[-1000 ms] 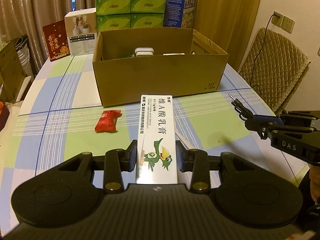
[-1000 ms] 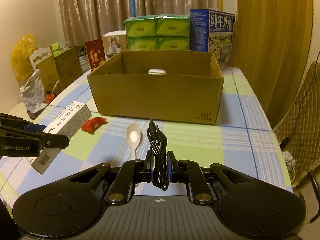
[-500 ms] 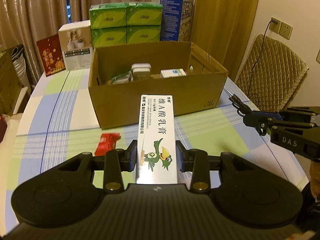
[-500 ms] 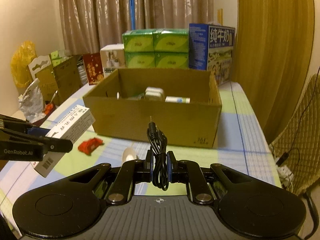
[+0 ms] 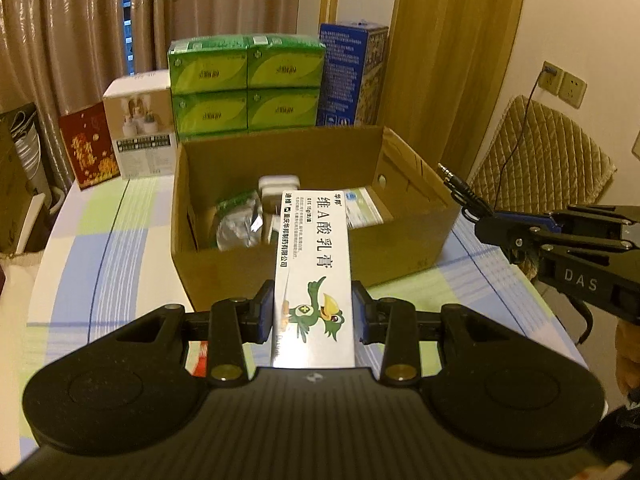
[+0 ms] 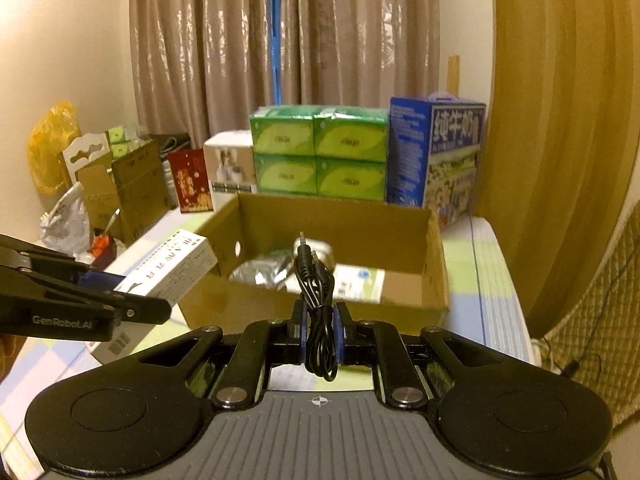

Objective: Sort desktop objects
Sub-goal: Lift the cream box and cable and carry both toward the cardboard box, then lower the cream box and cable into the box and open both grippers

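The table (image 5: 100,248) wore a checked cloth in blue, green and white. An open cardboard box (image 5: 400,248) sat right on it. Behind that stood 4 green packs (image 5: 246,92), a blue carton (image 5: 348,76), a white box (image 5: 140,132) and a red card (image 5: 90,146). A red wrapper (image 5: 198,362) lay nearer, mostly hidden.

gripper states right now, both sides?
Left gripper: closed on the white ointment box.
Right gripper: closed on the coiled black audio cable.
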The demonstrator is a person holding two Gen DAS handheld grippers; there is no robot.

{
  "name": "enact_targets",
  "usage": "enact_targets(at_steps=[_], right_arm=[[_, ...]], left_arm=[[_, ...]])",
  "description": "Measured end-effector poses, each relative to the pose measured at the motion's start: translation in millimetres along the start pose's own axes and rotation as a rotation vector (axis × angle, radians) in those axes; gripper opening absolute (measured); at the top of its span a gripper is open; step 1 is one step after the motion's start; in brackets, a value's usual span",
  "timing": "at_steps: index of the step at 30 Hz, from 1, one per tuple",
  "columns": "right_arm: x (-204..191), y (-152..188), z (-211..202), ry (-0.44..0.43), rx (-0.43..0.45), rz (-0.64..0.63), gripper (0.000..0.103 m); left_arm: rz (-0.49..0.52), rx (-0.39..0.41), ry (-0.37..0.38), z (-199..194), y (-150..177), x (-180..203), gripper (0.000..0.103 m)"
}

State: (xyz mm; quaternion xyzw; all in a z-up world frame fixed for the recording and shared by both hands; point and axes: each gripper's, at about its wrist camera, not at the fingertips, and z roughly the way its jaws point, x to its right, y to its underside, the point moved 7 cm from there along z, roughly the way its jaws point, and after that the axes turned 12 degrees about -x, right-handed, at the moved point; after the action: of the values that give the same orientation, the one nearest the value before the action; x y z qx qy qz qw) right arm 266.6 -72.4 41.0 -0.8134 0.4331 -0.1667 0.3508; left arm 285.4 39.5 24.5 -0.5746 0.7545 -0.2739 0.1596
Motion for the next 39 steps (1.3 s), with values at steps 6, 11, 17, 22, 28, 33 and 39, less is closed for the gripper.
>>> enact_targets(at_steps=[6,11,17,22,28,33,39], right_arm=[[6,-36,19,-0.026,-0.003,0.022,0.01],[11,-64,39,-0.015,-0.002,0.008,0.01],[20,-88,69,-0.025,-0.014,0.032,0.01],[29,-97,95,-0.064,-0.043,0.105,0.01],[33,-98,123,-0.074,-0.06,0.13,0.01],[33,-93,144,-0.097,-0.083,0.164,0.01],[33,-92,153,-0.14,-0.059,0.196,0.054]], left_arm=[[0.008,0.015,-0.004,4,-41,-17,0.033],[0.019,0.01,-0.016,16,-73,-32,0.033],[0.007,0.0,-0.02,42,-99,-45,0.033],[-0.002,-0.015,-0.01,66,-107,-49,0.033],[-0.029,0.001,0.014,94,-115,-54,0.045],[-0.043,-0.001,-0.003,102,-112,-60,0.055],[-0.068,0.018,-0.021,91,-105,-73,0.063]])
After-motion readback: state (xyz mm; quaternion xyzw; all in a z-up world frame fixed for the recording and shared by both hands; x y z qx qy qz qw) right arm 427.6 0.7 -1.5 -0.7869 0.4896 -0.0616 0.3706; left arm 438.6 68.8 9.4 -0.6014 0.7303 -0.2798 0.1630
